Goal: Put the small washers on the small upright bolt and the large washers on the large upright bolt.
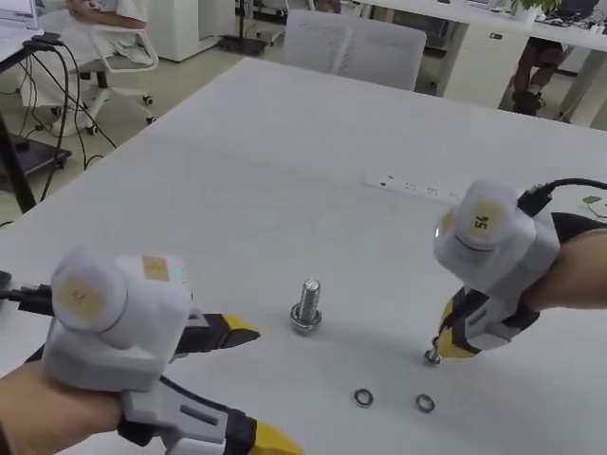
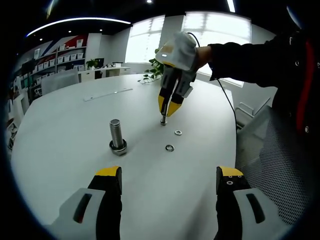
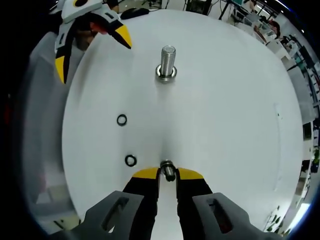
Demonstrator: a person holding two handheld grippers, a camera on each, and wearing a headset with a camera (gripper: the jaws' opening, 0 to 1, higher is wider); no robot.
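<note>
My right gripper (image 3: 167, 175) is clamped on the small upright bolt (image 3: 167, 166), which stands on the white table (image 1: 285, 171). My left gripper (image 2: 169, 175) hovers, jaws wide apart. Two small washers (image 1: 363, 397) lie near that bolt, and the large bolt (image 1: 307, 305) stands upright mid-table.

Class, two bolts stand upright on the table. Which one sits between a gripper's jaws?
The small bolt, between the jaws of the right gripper; the large bolt stands free, with nothing around it.
</note>
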